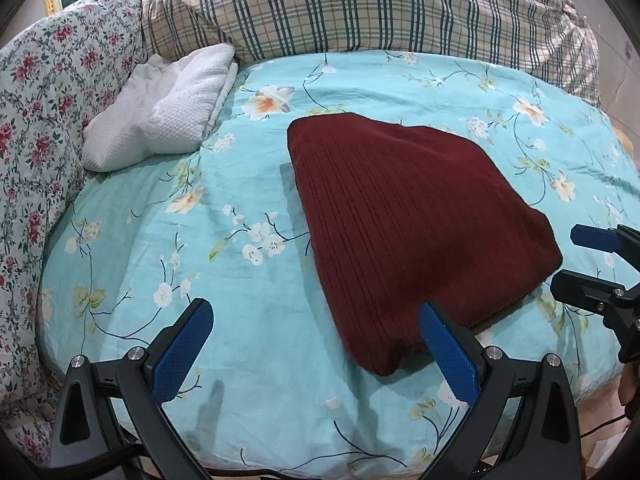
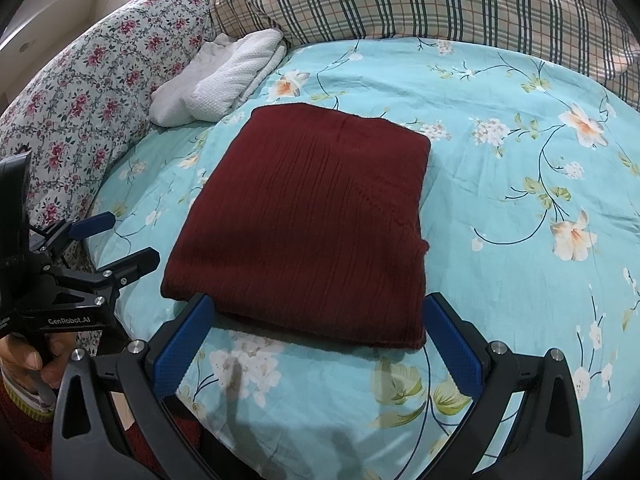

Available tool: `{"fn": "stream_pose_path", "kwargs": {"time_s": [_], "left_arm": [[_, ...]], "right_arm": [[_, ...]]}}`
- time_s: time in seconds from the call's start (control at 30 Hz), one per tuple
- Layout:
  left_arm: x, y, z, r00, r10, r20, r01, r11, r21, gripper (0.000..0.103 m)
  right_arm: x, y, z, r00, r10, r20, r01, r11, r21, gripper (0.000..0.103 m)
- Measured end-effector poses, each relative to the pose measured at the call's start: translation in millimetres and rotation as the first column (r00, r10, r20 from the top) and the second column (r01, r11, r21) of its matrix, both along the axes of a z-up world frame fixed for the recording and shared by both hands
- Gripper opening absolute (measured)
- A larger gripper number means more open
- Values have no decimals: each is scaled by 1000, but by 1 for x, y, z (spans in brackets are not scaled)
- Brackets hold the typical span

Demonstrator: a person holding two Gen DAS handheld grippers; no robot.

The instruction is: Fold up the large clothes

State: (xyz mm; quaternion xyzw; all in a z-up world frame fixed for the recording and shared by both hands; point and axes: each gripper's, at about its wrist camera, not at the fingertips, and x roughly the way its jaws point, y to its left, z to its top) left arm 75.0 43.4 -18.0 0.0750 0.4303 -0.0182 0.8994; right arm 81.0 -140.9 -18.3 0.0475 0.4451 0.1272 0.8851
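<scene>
A dark red ribbed sweater [image 1: 404,216] lies folded into a flat rectangle on the turquoise floral bedsheet [image 1: 224,216]; the right wrist view shows the sweater [image 2: 316,216] straight ahead. My left gripper [image 1: 316,332] hovers open above the sheet, level with the sweater's near left corner, and holds nothing. My right gripper [image 2: 318,320] is open too, its blue pads flanking the sweater's near edge without gripping it. Each gripper shows in the other's view: the right gripper [image 1: 576,260] at the sweater's right, the left gripper [image 2: 120,240] at its left.
A folded white towel [image 1: 160,116] lies at the back left of the bed. A plaid quilt [image 1: 360,8] is heaped along the far side, and a red-flowered quilt [image 1: 48,128] runs down the left. A hand [image 2: 24,360] holds the left gripper's handle.
</scene>
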Motion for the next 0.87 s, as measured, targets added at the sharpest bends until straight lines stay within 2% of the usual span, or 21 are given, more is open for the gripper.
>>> {"fn": "stream_pose_path", "kwargs": {"time_s": [0.87], "left_arm": [[9, -1, -2, 1000, -1, -6, 1, 1000, -6, 102]], "right_arm": [[13, -4, -4, 1000, -11, -9, 11, 1000, 18, 103]]}}
